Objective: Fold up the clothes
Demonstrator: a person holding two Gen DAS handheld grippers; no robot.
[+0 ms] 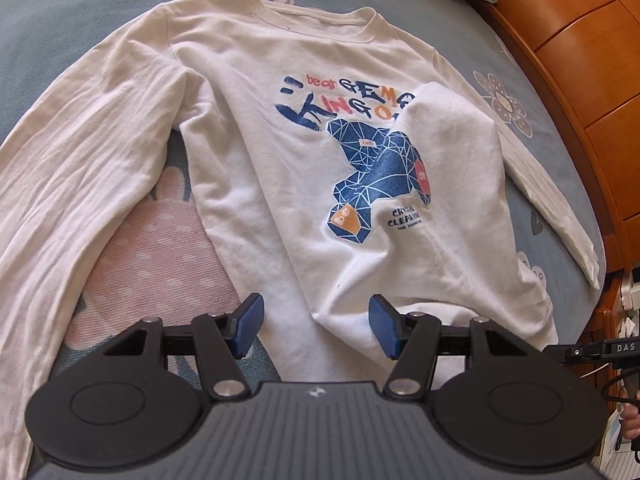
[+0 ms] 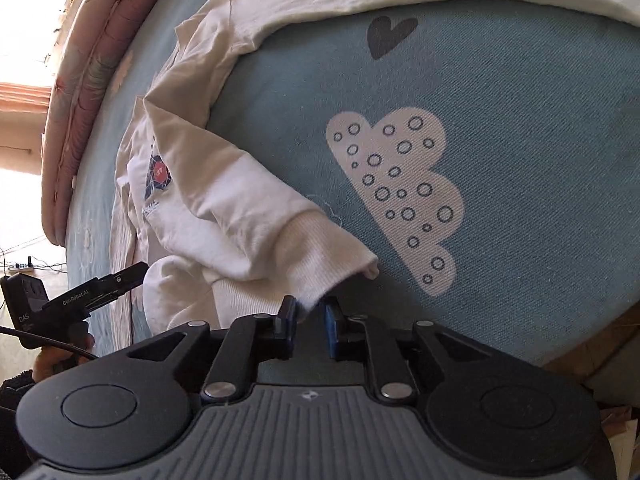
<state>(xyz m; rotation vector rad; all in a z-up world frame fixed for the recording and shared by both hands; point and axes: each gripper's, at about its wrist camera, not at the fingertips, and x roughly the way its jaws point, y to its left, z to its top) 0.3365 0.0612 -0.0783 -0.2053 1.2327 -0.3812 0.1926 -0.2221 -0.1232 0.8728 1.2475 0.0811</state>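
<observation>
White sweatshirt hem lies rumpled on the bed. Left gripper jaws gape empty above it; right gripper jaws sit narrowly parted at the hem corner, no pinch evident. Risk: that corner slips free, spoiling the fold.

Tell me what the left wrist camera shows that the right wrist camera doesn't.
Only the left wrist view shows the sweatshirt's neckline, the full bear print, both long sleeves spread out, and the wooden headboard. Only the right wrist view shows the big bubbled cloud print, a dark heart, and the ribbed hem corner between the right tool's narrow jaws. Both show the white sweatshirt lying on the blue bedsheet.
</observation>
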